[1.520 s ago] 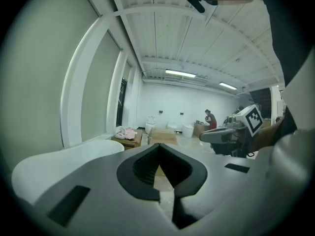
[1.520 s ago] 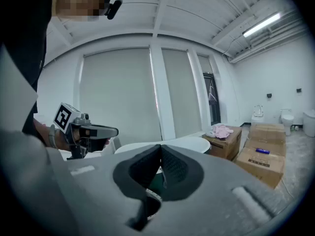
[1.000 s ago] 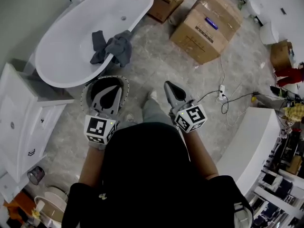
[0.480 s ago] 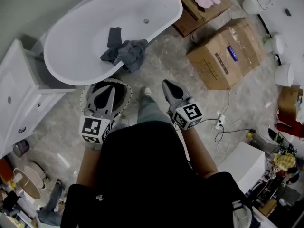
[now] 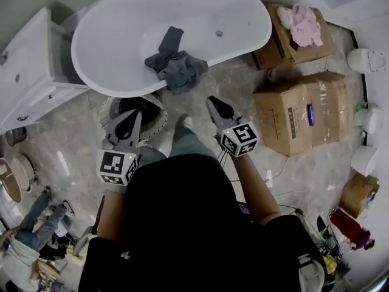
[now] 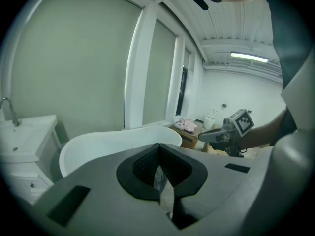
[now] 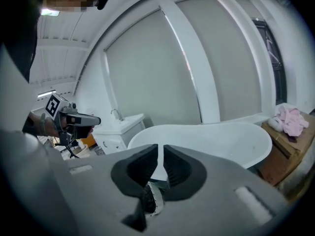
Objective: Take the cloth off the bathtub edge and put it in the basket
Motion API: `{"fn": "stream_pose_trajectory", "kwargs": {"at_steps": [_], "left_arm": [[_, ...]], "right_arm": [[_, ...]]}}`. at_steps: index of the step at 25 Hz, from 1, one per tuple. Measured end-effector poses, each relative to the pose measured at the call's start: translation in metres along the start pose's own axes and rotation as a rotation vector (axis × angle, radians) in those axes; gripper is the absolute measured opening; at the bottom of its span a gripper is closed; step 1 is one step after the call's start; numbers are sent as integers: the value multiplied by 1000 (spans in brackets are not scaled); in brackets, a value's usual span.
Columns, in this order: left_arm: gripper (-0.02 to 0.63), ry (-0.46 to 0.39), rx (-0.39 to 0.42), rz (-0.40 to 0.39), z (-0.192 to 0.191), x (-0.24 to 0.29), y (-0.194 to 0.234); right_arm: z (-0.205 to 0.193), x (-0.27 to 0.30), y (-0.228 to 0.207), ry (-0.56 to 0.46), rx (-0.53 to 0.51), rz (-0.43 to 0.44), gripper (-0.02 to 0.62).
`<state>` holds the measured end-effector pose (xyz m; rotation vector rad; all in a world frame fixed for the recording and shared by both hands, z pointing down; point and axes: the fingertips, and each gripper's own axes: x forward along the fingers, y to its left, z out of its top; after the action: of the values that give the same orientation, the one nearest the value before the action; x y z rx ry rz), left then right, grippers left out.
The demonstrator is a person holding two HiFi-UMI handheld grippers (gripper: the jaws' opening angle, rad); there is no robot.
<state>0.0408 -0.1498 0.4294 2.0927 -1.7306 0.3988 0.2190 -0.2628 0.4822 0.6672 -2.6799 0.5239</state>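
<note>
A dark grey cloth (image 5: 177, 67) lies bunched over the near rim of the white bathtub (image 5: 200, 17), part inside and part hanging outside. A round basket (image 5: 152, 111) with a dark inside and a pale rim stands on the floor just below that rim. My left gripper (image 5: 136, 113) hovers over the basket's left part, jaws shut and empty; its own view shows the tips (image 6: 158, 145) meeting. My right gripper (image 5: 210, 100) is to the right of the basket, a short way below the cloth, shut with nothing in it (image 7: 160, 146).
A white vanity cabinet (image 5: 30, 72) stands left of the tub. Cardboard boxes (image 5: 304, 120) sit at the right, one with a pink cloth (image 5: 301, 23) on top. White toilets (image 5: 364, 59) line the far right. Cables (image 5: 270, 175) run over the marble floor. My leg (image 5: 182, 135) is between the grippers.
The view has swung round, so the tub and cloth now lie straight ahead at the top. Both grippers turned with the body toward the tub. The cloth stays on the rim.
</note>
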Motion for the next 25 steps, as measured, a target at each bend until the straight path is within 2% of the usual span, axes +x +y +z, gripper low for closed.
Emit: {"fn": "stream_pose_trajectory", "kwargs": {"at_steps": [6, 10, 15, 20, 25], "left_arm": [[15, 37, -106, 120, -19, 2, 11], [15, 50, -168, 162, -31, 3, 19], [15, 55, -208, 194, -48, 4, 29], [15, 80, -263, 233, -73, 0, 36], [15, 92, -302, 278, -85, -5, 45]], "right_arm": [[-5, 49, -20, 73, -11, 120, 42], [-14, 79, -25, 136, -8, 176, 92], [-33, 113, -33, 208, -63, 204, 115], [-66, 147, -37, 305, -91, 248, 163], [-103, 185, -48, 424, -194, 297, 215]]}}
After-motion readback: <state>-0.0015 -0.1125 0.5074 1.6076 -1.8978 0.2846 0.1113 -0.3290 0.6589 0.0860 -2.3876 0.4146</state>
